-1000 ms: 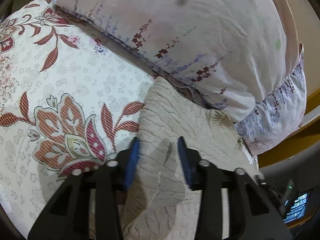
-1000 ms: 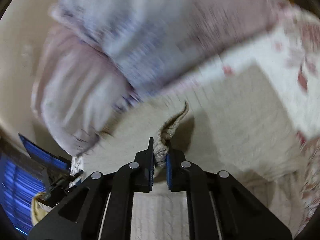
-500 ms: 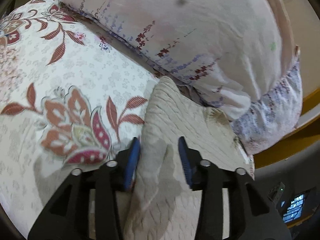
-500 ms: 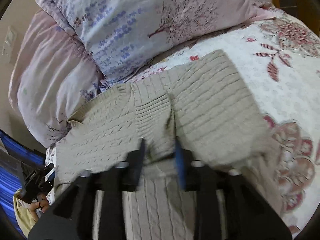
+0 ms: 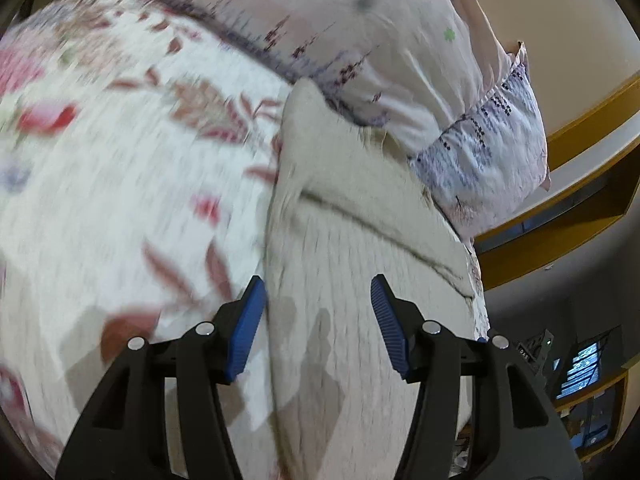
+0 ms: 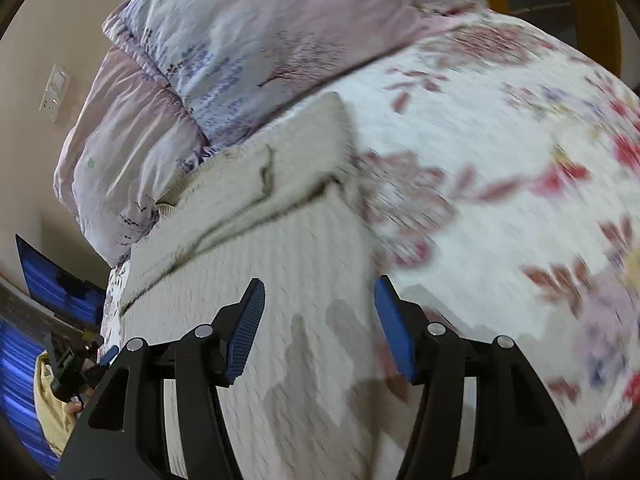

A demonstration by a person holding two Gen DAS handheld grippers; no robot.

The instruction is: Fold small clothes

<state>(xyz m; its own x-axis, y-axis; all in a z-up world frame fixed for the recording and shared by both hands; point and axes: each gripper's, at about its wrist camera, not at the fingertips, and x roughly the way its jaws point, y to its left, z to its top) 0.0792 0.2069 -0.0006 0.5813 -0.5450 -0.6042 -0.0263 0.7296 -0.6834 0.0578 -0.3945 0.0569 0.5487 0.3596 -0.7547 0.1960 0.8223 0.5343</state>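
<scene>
Beige knit garment [image 5: 360, 240] lies flat on the floral bedsheet [image 5: 120, 200], its far edge against the lilac printed pillows [image 5: 400, 60] at the head of the bed; a fold line crosses its upper part. Left gripper [image 5: 318, 312] is spread wide above the garment, grasping nothing. Right gripper [image 6: 320, 316] is likewise spread, empty, over the same garment [image 6: 260, 260]. Both views are motion-blurred. A wall switch plate [image 6: 55, 92] sits beyond the pillows [image 6: 240, 40].
</scene>
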